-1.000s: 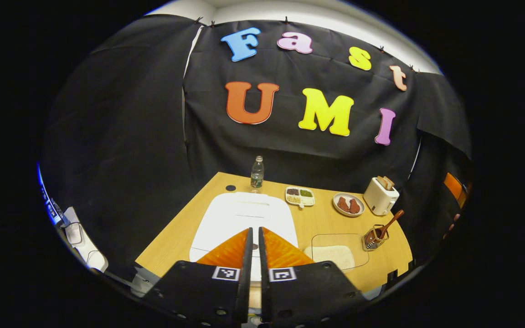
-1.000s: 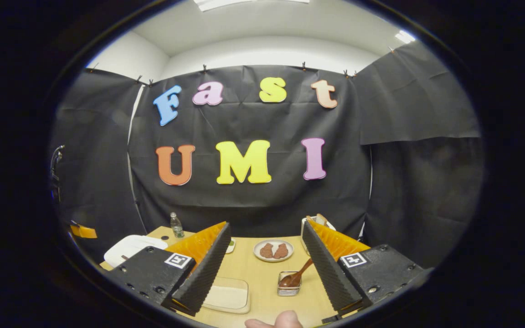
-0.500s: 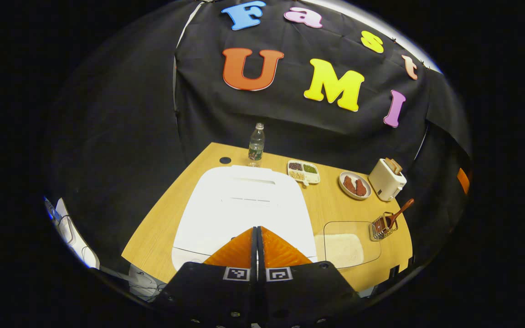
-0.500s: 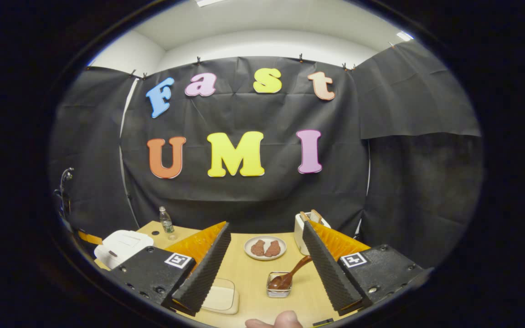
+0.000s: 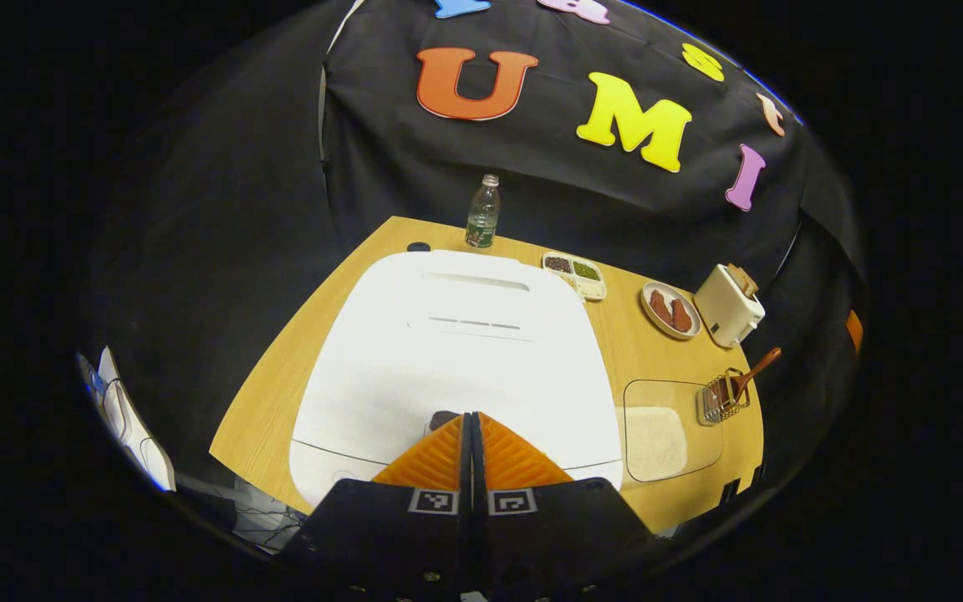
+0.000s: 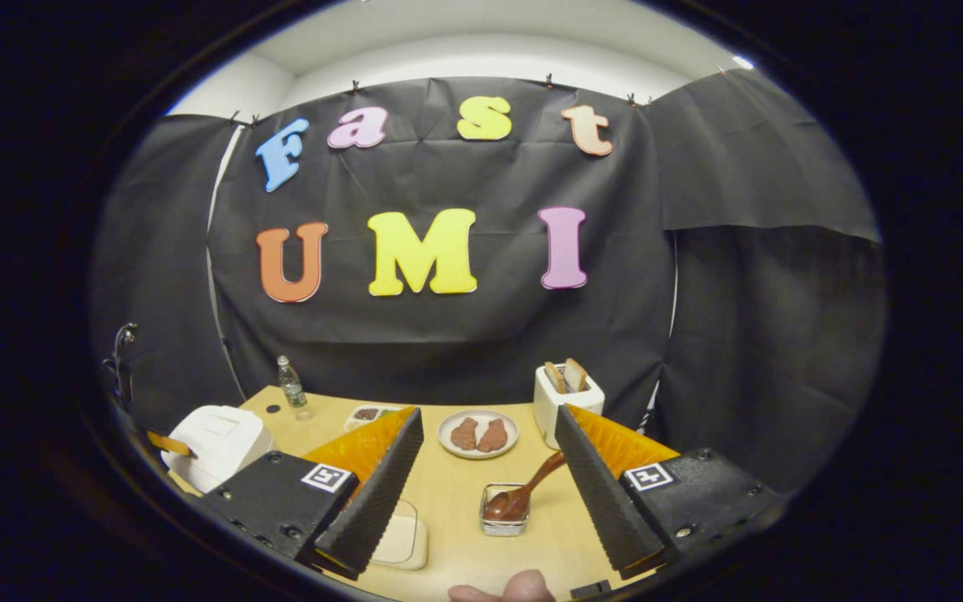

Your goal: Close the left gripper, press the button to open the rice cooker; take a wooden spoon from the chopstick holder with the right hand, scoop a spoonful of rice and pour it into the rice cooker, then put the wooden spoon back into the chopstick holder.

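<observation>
Since the earlier pictures, the left gripper (image 5: 469, 418) has dropped closer to the rice cooker (image 5: 456, 351), whose white lid now looms much larger in the left gripper view, and its fingers have finished closing. The right gripper view has tilted down a little, bringing more of the table into sight.

Nearest in the left gripper view, the two fingers are pressed together with no gap and nothing between them. Their joined tip sits at the front edge of the lid, right at a small dark button (image 5: 441, 416); whether it touches yet cannot be told. The lid is down. Judging by its look, the cooker is a heavy, rigid plastic body that should stay put under a firm downward push on the button.

To the right of the cooker lies a clear tray of rice (image 5: 655, 435), loose grains that would spill easily. Beyond it stands a small wire chopstick holder (image 5: 720, 401) with the wooden spoon (image 5: 753, 374) leaning out of it, handle up and to the right. The spoon looks light, stiff and smooth; the free upper handle seems the place to grip.

In the right gripper view, the right gripper (image 6: 488, 456) hangs with fingers spread wide and empty, the holder and spoon (image 6: 523, 495) between them but farther off. A fingertip of the person (image 6: 502, 590) shows at the bottom edge.

Farther back stand a plate (image 6: 478, 435), a toaster (image 6: 567, 400) and a water bottle (image 5: 482, 213).
</observation>
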Demonstrator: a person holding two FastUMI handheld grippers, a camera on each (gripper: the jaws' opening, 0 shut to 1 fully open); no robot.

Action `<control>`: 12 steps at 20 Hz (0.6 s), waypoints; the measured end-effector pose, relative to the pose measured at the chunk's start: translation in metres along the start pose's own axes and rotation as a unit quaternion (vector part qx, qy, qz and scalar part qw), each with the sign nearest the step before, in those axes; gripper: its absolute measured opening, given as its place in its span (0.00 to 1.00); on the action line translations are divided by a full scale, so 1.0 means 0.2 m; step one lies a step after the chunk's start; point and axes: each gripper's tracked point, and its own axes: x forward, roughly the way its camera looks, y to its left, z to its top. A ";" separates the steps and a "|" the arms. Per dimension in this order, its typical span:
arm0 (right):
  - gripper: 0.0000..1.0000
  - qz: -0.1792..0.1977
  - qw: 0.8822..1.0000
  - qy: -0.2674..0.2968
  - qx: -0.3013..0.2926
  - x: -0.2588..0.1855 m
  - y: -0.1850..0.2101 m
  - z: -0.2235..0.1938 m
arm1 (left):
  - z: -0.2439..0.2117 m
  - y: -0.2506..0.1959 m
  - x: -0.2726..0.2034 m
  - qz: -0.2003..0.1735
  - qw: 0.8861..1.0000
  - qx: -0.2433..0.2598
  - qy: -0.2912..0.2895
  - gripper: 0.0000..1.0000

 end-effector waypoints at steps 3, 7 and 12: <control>0.99 0.011 1.000 0.001 -0.001 0.01 0.05 -0.01 | -0.04 0.00 0.01 -0.012 0.999 -0.037 0.022 0.00; 0.99 0.028 1.000 0.008 0.000 0.01 0.12 -0.03 | -0.06 0.01 0.02 -0.009 0.999 -0.029 0.027 0.00; 1.00 0.043 0.999 -0.009 0.007 -0.04 0.16 0.02 | 0.00 0.00 0.02 -0.030 0.998 -0.053 0.015 0.00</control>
